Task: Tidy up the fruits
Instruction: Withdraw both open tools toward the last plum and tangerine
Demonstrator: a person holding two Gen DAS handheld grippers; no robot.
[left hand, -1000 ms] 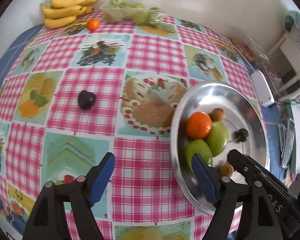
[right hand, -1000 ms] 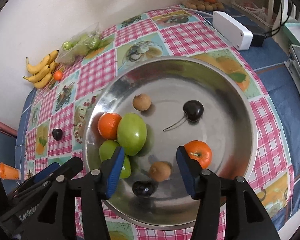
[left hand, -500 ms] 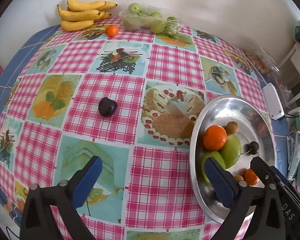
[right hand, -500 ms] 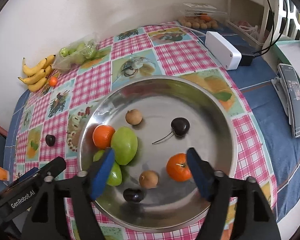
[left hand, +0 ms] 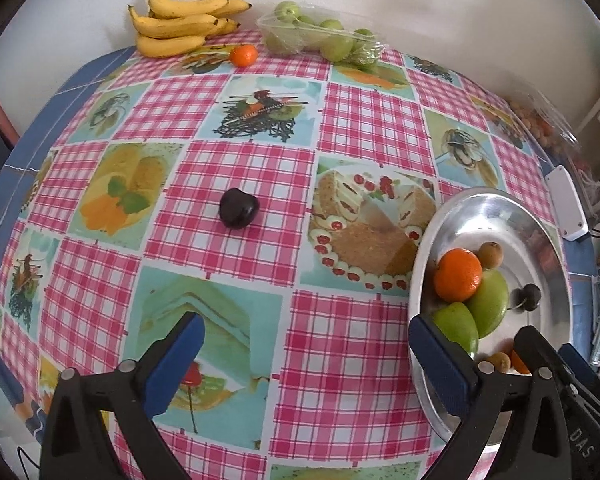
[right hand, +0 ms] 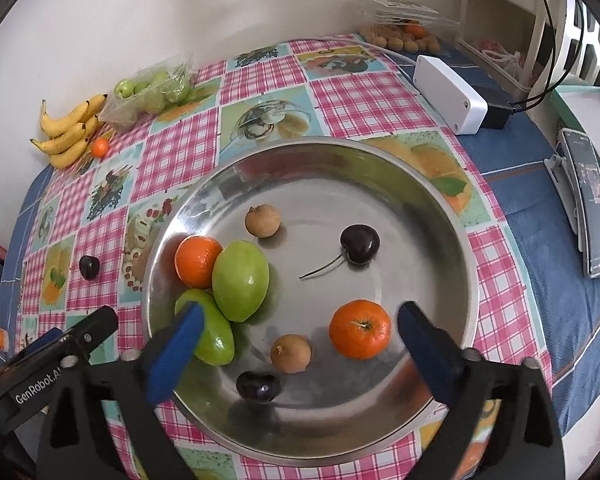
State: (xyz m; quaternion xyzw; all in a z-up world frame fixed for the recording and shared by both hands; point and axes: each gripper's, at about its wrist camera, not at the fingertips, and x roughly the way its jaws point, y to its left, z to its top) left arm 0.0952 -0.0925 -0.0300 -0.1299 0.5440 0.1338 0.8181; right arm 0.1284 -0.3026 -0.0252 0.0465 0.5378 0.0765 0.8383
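1. The left tongs (left hand: 306, 360) stand wide, with nothing between their blue padded tips; they hang over a glossy tablecloth (left hand: 236, 168) of pink checks and printed food pictures.
2. Ahead of the left tongs, a little to their left, a dark, smooth, heart-shaped cherry (left hand: 239, 208) lies alone on the cloth.
3. To their right sits a round, shiny metal bowl (left hand: 500, 208); their right tip overlaps its near rim.
4. The right tongs (right hand: 296, 350) have just been opening and now stand wide above the bowl, gripping nothing.
5. Between their tips lie a dimpled tangerine (right hand: 360, 329) and a small, round brown fruit (right hand: 291, 353), with a stemless dark cherry (right hand: 258, 386) nearest of all.
6. By the left tip are two smooth green fruits (right hand: 241, 280), touching, with a second tangerine (right hand: 196, 260) against them.
7. Farther ahead lie another brown fruit (right hand: 263, 221) and a stemmed cherry (right hand: 360, 244).
8. At the far edge of the table rest curved yellow bananas (left hand: 180, 24), a small tangerine (left hand: 244, 55) and a clear crinkled bag of green fruit (left hand: 320, 38).
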